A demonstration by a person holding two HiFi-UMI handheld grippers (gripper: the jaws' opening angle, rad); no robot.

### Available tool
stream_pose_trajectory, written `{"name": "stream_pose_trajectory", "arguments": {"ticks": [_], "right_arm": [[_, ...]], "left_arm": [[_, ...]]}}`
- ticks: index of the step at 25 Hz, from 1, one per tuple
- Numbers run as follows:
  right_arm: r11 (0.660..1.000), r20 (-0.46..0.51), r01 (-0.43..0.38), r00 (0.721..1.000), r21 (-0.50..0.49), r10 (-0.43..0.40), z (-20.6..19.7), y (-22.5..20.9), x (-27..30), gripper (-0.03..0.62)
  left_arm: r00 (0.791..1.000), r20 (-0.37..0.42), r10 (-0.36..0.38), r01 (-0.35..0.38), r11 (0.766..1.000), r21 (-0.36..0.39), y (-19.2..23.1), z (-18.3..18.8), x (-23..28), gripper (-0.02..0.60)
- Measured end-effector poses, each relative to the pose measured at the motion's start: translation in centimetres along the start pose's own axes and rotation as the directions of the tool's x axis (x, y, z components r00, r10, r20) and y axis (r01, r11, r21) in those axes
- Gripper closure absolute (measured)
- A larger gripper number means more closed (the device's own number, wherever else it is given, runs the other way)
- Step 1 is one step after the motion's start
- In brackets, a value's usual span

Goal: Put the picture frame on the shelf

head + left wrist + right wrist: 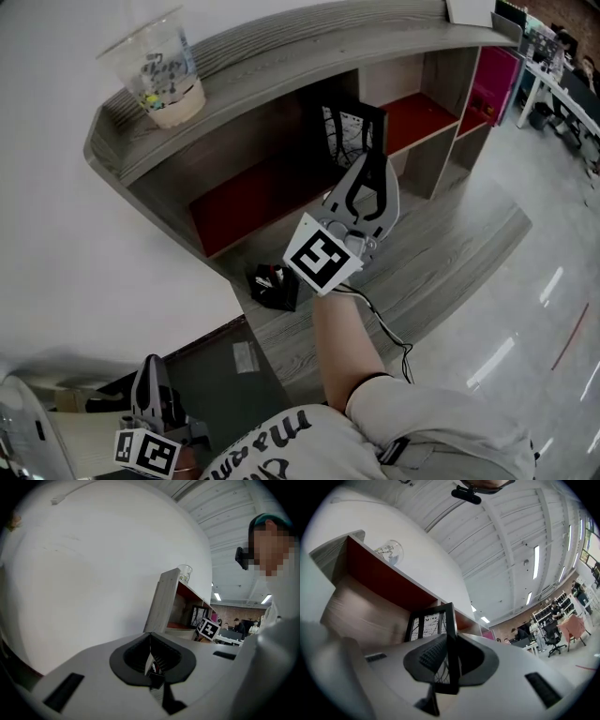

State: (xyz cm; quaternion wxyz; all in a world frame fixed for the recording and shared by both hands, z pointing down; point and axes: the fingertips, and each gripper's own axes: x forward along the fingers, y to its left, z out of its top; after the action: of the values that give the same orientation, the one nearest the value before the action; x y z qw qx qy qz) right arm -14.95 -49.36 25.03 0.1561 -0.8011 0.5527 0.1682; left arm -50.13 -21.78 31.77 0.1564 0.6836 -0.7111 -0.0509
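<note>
A person's right arm (349,352), in a light sleeve, reaches forward over a grey wood tabletop (450,253) toward a grey shelf (281,52) with red back panels that stands against a white wall. The right tool (370,178) is clamped on the frame (352,131), a black-edged picture frame with a black-and-white line drawing in it. In the right gripper view one upright side of the frame runs straight down between the two dark pads, which press on it from both sides. The frame is held upright at the mouth of the shelf's wide left compartment, close to the divider on that compartment's right side. The tool hides the frame's lower edge, so it is not clear whether the frame touches the compartment floor. A clear plastic cup (161,70) with pale contents in the bottom stands on the shelf's top board, toward its left end, well apart from the frame. A small black item (274,286) lies on the tabletop just left of the right tool's marker cube. The left tool (150,370) is low at the person's left side, away from the shelf. Its own view shows its jaws closed together with nothing held between them, pointing toward the white wall, with the shelf's end to the right.
</note>
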Motion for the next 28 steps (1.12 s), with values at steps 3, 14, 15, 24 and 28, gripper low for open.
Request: {"name": "stream_pose_trajectory", "arguments": {"ticks": [3, 14, 15, 24, 28], "right_arm": [[1.000, -0.015, 0.011, 1.000, -0.020, -0.012, -0.3, 0.5, -0.2, 0.523], [0.999, -0.063, 0.018, 0.998, 0.048, -0.015, -1.1, 1.8, 0.4, 0.526], [0.998, -0.063, 0.019, 0.998, 0.053, -0.016, -1.0, 1.9, 0.5, 0.526], [0.997, -0.073, 0.032, 0.997, 0.073, -0.027, -1.5, 2.3, 1.3, 0.528], [0.997, -0.074, 0.001, 0.997, 0.071, 0.004, -1.5, 3.3, 1.5, 0.526]], "left_arm": [[1.000, -0.017, 0.020, -0.020, 1.000, 0.004, 0.5, -0.3, -0.6, 0.565], [0.999, -0.019, 0.047, -0.047, 0.999, -0.027, 0.8, -1.1, -1.0, 0.564], [0.999, -0.020, 0.044, -0.045, 0.999, -0.030, 0.8, -1.2, -0.9, 0.565], [0.999, -0.014, 0.036, -0.036, 0.999, -0.017, 0.3, -0.4, -0.1, 0.564], [0.999, -0.008, 0.040, -0.040, 0.999, -0.018, 0.3, -0.1, 0.0, 0.565]]}}
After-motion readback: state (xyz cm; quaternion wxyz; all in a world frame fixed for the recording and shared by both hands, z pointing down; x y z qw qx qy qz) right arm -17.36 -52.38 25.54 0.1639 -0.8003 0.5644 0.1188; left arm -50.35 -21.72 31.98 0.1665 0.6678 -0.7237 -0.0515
